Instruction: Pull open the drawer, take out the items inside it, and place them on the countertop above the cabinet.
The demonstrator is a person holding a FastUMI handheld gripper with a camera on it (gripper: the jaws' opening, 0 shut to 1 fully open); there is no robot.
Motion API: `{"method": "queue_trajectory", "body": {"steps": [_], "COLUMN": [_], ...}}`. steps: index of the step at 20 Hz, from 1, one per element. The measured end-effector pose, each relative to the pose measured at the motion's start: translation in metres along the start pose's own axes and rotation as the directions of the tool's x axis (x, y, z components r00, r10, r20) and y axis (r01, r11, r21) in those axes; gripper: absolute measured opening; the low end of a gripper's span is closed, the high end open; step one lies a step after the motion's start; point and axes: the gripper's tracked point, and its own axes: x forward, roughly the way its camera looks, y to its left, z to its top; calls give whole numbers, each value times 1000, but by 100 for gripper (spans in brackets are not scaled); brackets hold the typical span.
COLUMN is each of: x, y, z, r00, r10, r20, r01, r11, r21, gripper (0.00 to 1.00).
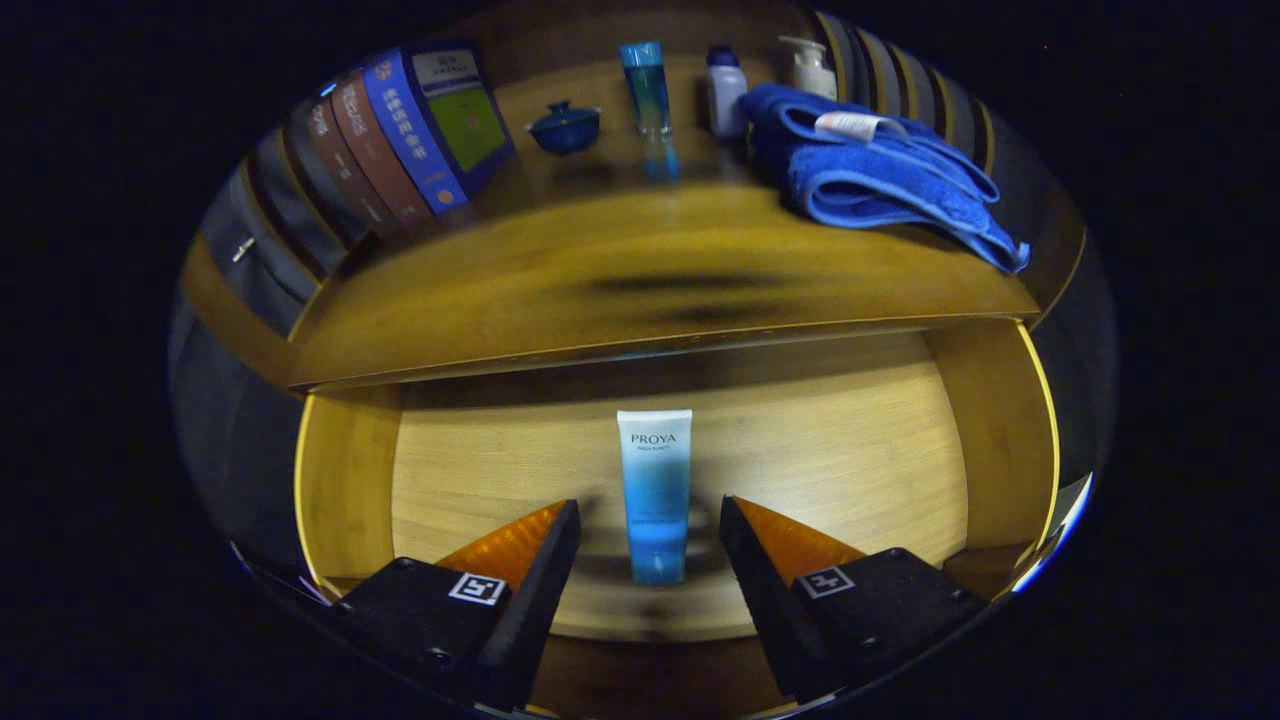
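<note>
Gripper (649, 520) hangs over the pulled-out light wooden drawer (345, 480), fingers spread wide, gripping nothing. The white-to-blue gradient plastic tube (655, 495) lies flat on the drawer floor, cap end toward the gripper, in the gap between the two fingertips; neither finger touches it as far as the view shows.

Relative to the tube:
- Drawer floor under it, otherwise bare wood. Drawer side walls stand well off to either side.
- Beyond it, the glossy wooden countertop (600, 290) overhangs the back of the drawer.
- Far beyond on that countertop, roughly in line with the tube: a tall translucent blue tube (646, 85) standing upright.
- Beside that, to the right: a white bottle with a dark blue cap (724, 92), then a white pump bottle (810, 65), partly hidden behind a folded blue towel (880, 180) with a white label.
- To the left of the upright tube: a small dark blue lidded pot (565, 127), then a leaning row of books (400, 140).

Countertop surface is smeared; detail there is probably unreliable.
</note>
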Motion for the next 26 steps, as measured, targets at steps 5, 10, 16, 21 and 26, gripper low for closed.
{"method": "queue_trajectory", "body": {"steps": [5, 10, 16, 21, 26], "x": [21, 32, 39, 23, -29], "y": [-6, -12, -11, -9, -1], "z": [-14, -24, -21, -18, -11], "r00": [994, 982, 987, 992, 1000], "r10": [-58, -98, -90, -58, 16], "r20": [-98, -159, -131, -108, 1], "r01": [55, 90, 80, 52, -16], "r11": [998, 994, 994, 997, 998], "r21": [-25, -56, -80, -59, -56], "gripper": [90, 79, 48, 40, 40]}}
